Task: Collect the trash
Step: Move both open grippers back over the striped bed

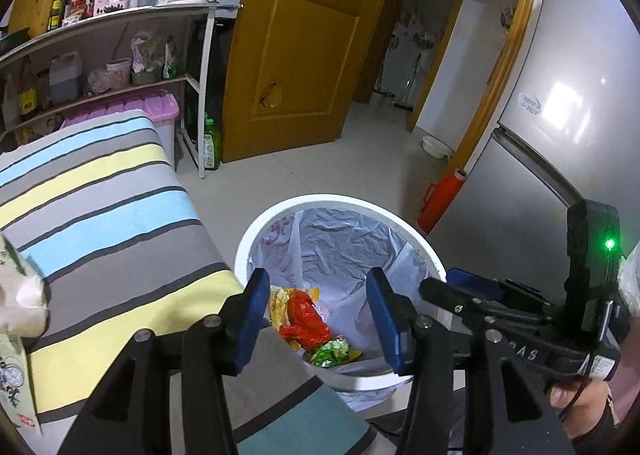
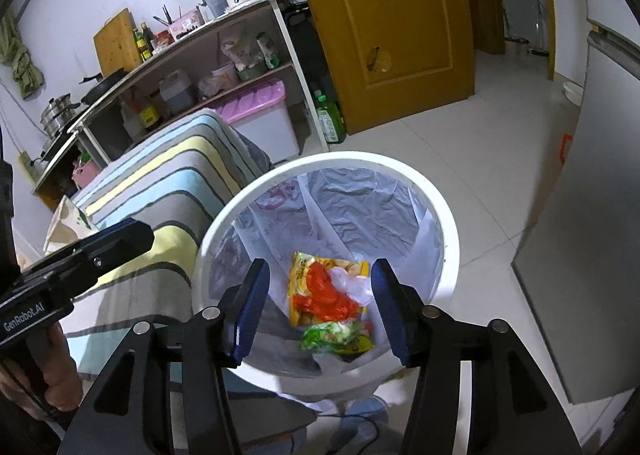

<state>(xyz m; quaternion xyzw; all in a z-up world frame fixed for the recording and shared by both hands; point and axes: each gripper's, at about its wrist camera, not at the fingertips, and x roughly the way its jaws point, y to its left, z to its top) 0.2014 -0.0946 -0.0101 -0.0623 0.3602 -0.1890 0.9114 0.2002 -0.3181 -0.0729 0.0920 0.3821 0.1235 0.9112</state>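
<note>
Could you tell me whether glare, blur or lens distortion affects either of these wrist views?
Left wrist view: bright glare patch on the fridge, shelf edges bowed by the fisheye, otherwise sharp. Right wrist view: wrappers in the bin look slightly smeared, door curved by the lens, dark corners in both.

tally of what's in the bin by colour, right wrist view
Inside the white bin, on the liner:
Yellow packet: 1
Red wrapper: 1
Green wrapper: 1
Clear plastic scrap: 1
Total: 4
Both the left gripper and the right gripper are open and empty.
</note>
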